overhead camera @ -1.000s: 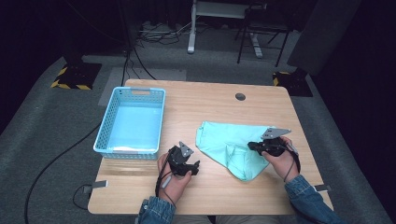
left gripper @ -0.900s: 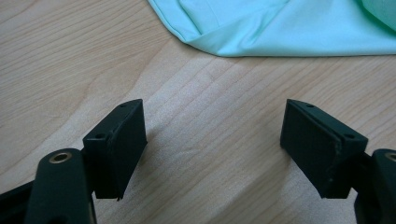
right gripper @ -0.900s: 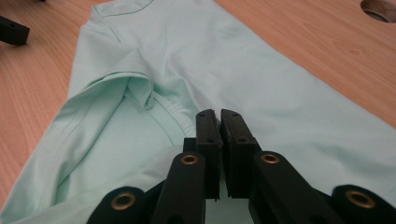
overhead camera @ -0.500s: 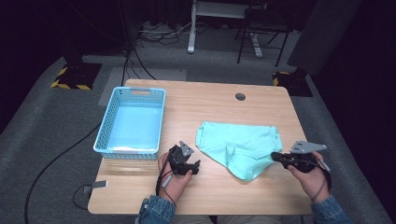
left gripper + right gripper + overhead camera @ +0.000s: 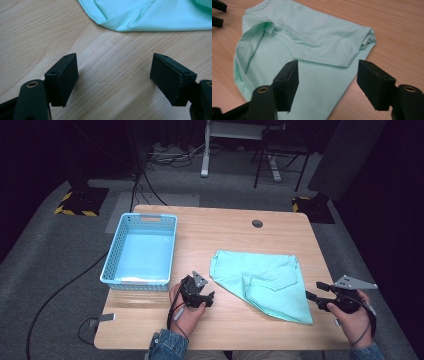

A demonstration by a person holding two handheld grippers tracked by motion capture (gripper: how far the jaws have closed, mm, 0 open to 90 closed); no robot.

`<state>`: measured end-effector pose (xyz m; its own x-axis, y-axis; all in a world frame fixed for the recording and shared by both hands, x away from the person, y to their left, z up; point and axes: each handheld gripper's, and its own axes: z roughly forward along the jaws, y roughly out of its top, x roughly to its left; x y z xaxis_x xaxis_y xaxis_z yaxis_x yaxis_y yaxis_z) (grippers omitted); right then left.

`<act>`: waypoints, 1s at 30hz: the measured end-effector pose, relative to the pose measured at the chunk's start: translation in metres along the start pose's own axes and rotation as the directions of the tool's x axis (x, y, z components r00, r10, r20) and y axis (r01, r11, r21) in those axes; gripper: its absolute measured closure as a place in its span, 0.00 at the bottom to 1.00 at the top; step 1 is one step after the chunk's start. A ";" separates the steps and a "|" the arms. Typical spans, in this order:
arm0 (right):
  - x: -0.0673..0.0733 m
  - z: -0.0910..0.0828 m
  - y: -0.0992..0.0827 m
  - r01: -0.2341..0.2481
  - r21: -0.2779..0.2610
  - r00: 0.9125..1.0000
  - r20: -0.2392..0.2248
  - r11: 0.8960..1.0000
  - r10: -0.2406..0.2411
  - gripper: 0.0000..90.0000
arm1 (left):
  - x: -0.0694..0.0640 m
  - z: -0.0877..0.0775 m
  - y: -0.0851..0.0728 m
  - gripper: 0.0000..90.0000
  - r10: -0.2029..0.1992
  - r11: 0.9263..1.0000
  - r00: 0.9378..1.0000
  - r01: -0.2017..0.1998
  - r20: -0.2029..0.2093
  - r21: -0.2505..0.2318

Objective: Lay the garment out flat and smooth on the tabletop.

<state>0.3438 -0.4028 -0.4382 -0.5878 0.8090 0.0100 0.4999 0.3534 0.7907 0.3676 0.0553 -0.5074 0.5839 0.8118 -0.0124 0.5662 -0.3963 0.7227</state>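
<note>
I am folding the mint shirt (image 5: 262,282), half done; my right tongs (image 5: 311,296) are just opening empty, left tongs (image 5: 210,298) apart.

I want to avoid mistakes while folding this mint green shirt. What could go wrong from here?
1. The right gripper has just opened, nothing between its jaws. The folded sleeve flap of the mint green shirt lies loose, so it may spring back.
2. The shirt's pointed corner lies near the wooden table's front edge; a pull could drag it off.
3. The left gripper is open beside the hem; a careless grab may bunch the fabric.
</note>
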 end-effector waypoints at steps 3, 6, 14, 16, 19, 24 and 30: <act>-0.008 0.019 0.000 -0.006 0.010 1.000 0.003 1.000 0.006 0.34 | 0.000 0.000 0.000 0.25 0.002 1.000 1.000 -0.002 0.000 0.001; -0.017 0.035 -0.002 -0.014 0.026 1.000 -0.006 1.000 0.014 0.30 | 0.000 0.000 0.000 0.25 0.002 1.000 1.000 -0.002 0.000 0.001; -0.041 0.064 -0.020 -0.021 0.085 1.000 0.011 0.996 0.020 0.21 | 0.000 0.000 0.000 0.24 -0.002 1.000 1.000 0.002 0.000 0.000; -0.045 0.066 -0.026 -0.031 0.100 0.999 0.021 0.994 0.029 0.19 | -0.001 0.001 0.001 0.24 -0.001 1.000 1.000 0.001 0.001 0.001; -0.047 0.068 -0.032 -0.029 0.091 0.999 0.034 0.995 0.026 0.14 | -0.001 0.001 0.001 0.24 0.006 1.000 1.000 -0.006 0.007 0.002; -0.047 0.068 -0.033 -0.022 0.092 0.999 0.032 0.996 0.019 0.13 | -0.005 0.002 0.002 0.24 0.010 1.000 1.000 -0.010 0.012 0.000; -0.047 0.068 -0.033 -0.020 0.091 0.999 0.034 0.996 0.017 0.13 | -0.005 0.001 0.003 0.25 -0.003 1.000 1.000 0.003 0.023 0.003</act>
<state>0.3982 -0.4203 -0.5064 -0.5573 0.8303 0.0032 0.5678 0.3783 0.7311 0.3674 0.0493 -0.5059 0.5954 0.8029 -0.0304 0.5697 -0.3952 0.7206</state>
